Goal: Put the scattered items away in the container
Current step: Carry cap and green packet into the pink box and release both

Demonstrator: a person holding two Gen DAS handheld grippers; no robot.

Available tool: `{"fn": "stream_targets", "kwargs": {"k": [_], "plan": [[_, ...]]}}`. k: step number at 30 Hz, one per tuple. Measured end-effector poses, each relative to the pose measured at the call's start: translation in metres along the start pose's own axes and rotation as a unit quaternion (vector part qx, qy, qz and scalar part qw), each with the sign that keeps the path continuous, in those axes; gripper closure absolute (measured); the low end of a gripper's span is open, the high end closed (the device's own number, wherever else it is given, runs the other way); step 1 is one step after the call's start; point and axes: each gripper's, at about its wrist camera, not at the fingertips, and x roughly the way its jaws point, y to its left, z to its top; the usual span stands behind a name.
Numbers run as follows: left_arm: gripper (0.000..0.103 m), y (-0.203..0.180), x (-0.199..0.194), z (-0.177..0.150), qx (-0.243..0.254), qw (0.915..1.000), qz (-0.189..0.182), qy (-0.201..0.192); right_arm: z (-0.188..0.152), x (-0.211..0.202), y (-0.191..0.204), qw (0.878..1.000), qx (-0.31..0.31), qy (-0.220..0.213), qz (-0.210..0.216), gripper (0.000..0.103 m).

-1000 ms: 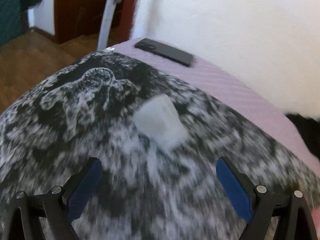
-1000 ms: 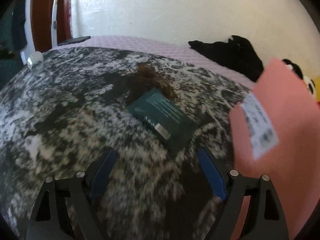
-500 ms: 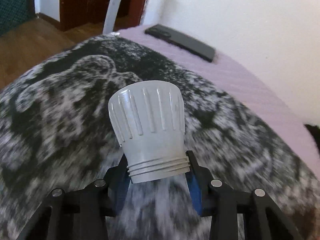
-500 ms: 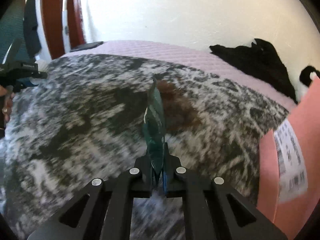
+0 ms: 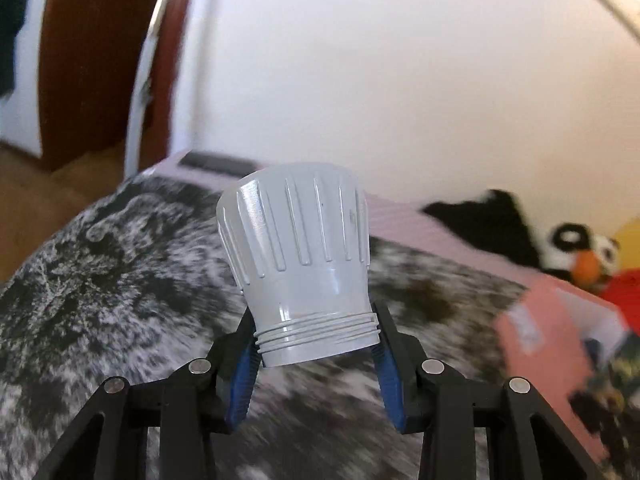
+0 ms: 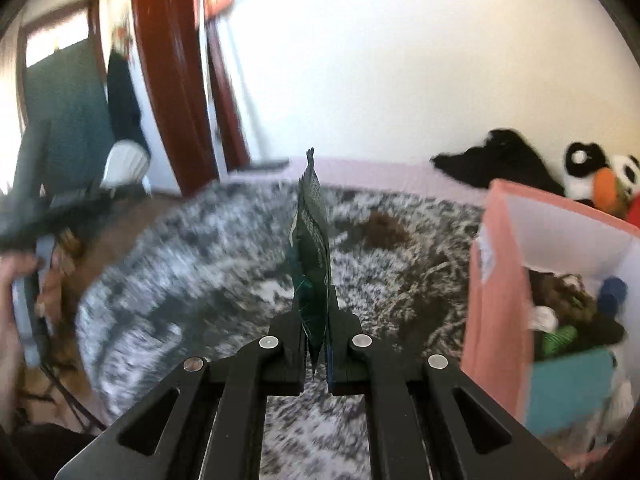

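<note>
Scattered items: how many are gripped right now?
2. Grey ribbed cap in the left tool; dark green sachet in the right tool. More sit in the pink box.

You hold a grey ribbed cap [image 5: 298,256], threaded end pinched, wide end forward. You hold a dark green sachet [image 6: 313,256] upright on edge. Your pink container [image 6: 496,288] stands open, already part filled.

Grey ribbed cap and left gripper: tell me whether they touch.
Touching. In the left wrist view the left gripper has its blue pads pressed against both sides of the grey ribbed cap at its threaded end.
</note>
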Motion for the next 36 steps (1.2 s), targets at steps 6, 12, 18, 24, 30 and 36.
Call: {"fn": "stream_targets", "kwargs": {"k": [6,12,18,24,30,36], "plan": [[0.059,-0.072,-0.053,-0.02,0.06,0.9972,-0.035,-0.03,0.007,-0.097,0.003,0.995,-0.013,-0.092,-0.017,0.097],[0.059,-0.164,-0.053,-0.034,0.112,0.9897,-0.087,-0.022,0.008,-0.164,-0.028,0.986,-0.007,-0.151,-0.064,0.096],[0.059,-0.261,-0.025,-0.038,0.156,0.9769,-0.146,-0.003,0.002,-0.208,-0.097,0.976,0.034,-0.169,-0.135,0.096],[0.059,-0.337,0.026,-0.042,0.194,0.9659,-0.171,0.017,-0.003,-0.223,-0.171,0.963,0.078,-0.16,-0.204,0.096],[0.013,-0.387,0.098,-0.053,0.229,0.969,-0.078,0.052,0.013,-0.174,-0.237,0.973,0.079,-0.082,-0.201,0.086],[0.002,-0.379,0.114,-0.067,0.26,0.9645,0.006,0.045,-0.001,-0.13,-0.277,0.944,0.099,0.004,-0.315,0.011]]}}
